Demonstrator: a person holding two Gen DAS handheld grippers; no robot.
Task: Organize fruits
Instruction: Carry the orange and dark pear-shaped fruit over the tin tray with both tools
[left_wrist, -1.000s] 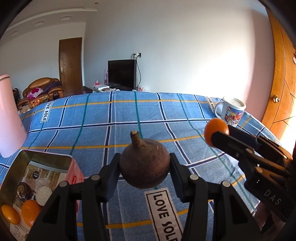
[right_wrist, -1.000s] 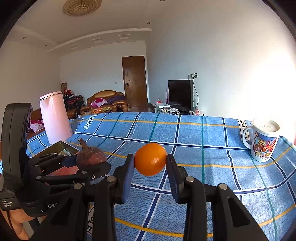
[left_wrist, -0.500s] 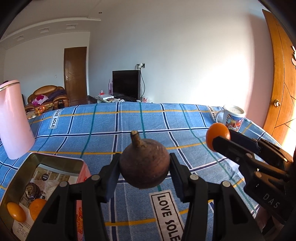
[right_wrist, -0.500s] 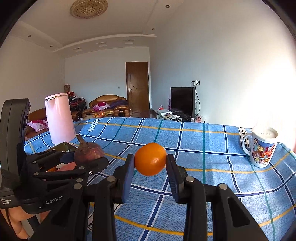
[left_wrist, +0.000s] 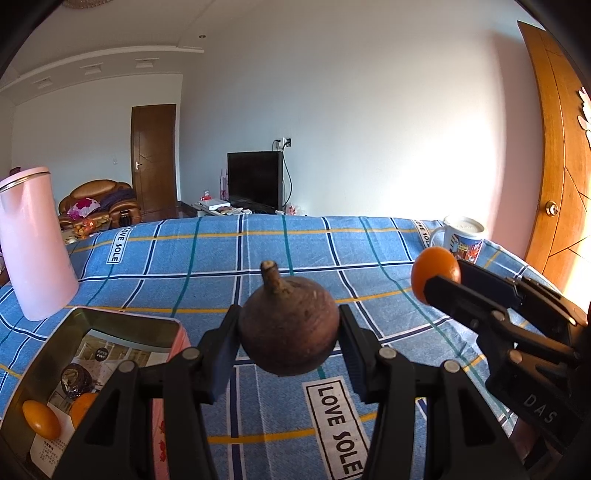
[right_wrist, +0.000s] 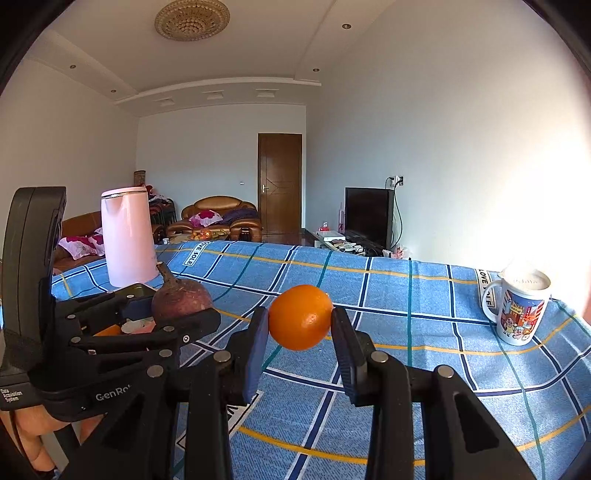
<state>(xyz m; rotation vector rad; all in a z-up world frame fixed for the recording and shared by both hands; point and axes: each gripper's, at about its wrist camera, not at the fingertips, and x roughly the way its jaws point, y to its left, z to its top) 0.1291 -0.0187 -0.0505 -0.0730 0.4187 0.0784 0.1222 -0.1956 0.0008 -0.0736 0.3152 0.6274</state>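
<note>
Blue cloth (left_wrist: 369, 258) reads "LOVE SOLE"; left gripper (left_wrist: 288, 332) clamps a brown fruit (left_wrist: 289, 329), maybe mangosteen; right gripper (right_wrist: 300, 321), marked "DAS", clamps an orange (right_wrist: 301, 316).

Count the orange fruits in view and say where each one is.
3. One orange is clamped in the right hand-held gripper. Two more lie in the open tin at the left. Others may be hidden inside the tin.

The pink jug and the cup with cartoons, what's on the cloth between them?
Nothing: in the right wrist view only bare blue checked cloth stretches from the pink jug to the cartoon cup.
</note>
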